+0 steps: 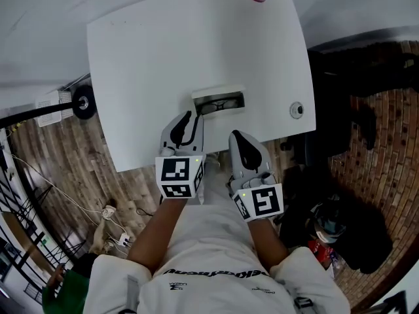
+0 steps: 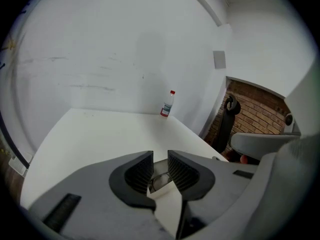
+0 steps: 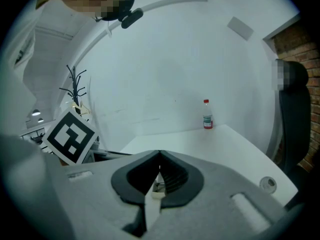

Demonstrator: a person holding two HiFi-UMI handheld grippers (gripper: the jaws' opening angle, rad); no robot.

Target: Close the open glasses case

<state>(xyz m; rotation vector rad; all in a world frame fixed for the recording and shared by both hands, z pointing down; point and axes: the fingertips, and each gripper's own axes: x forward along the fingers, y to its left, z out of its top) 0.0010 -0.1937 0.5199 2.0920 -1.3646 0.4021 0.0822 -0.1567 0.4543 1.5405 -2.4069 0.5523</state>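
Grey left gripper [image 2: 160,155] ajar, right gripper [image 3: 159,155] closed

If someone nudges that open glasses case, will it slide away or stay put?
It would probably slide: the glasses case looks small and lies flat on a smooth white table. Its boxy shape suggests stiff walls, so it is unlikely to roll. The glasses sit in the open tray and might shift if jolted.

Office room — white desk [image 1: 183,57], black chair [image 3: 294,129], brick wall [image 2: 255,111]
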